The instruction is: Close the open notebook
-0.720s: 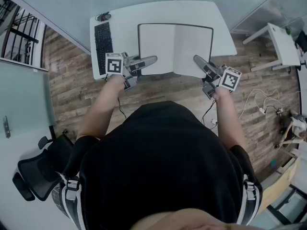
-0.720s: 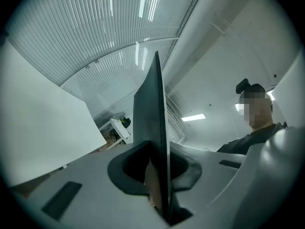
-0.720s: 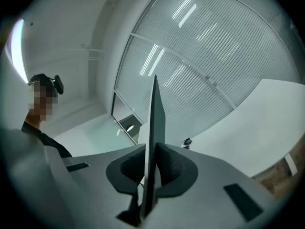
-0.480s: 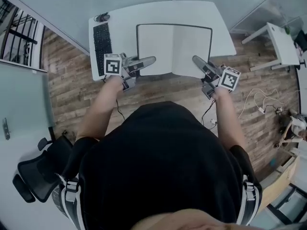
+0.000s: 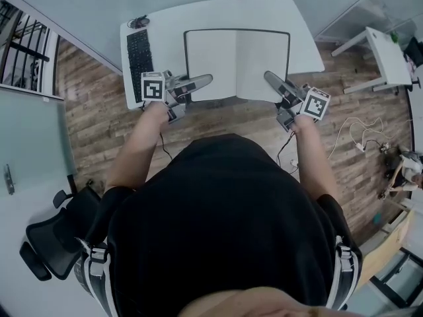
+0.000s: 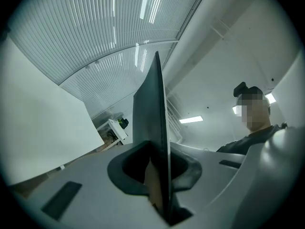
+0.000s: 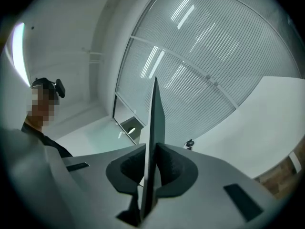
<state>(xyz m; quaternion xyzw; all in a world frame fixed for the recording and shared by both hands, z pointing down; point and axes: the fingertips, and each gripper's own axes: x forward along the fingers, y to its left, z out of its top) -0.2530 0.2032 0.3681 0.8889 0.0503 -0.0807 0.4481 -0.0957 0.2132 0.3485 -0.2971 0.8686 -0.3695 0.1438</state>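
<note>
The open notebook [image 5: 236,61] lies flat on the white desk [image 5: 301,35], its blank pages framed by a dark cover. My left gripper [image 5: 203,80] is at its near left corner and my right gripper [image 5: 271,80] at its near right corner. In the left gripper view the dark cover [image 6: 153,123] stands edge-on between the jaws, and the left gripper [image 6: 159,175] is shut on it. In the right gripper view the cover edge [image 7: 155,128] is likewise pinched by the right gripper [image 7: 148,180].
A black keyboard [image 5: 139,57] lies on the desk left of the notebook, with a small round object [image 5: 138,22] behind it. A black office chair [image 5: 53,236] stands on the wooden floor at the left. A second white table [image 5: 386,55] and loose cables [image 5: 360,144] are at the right.
</note>
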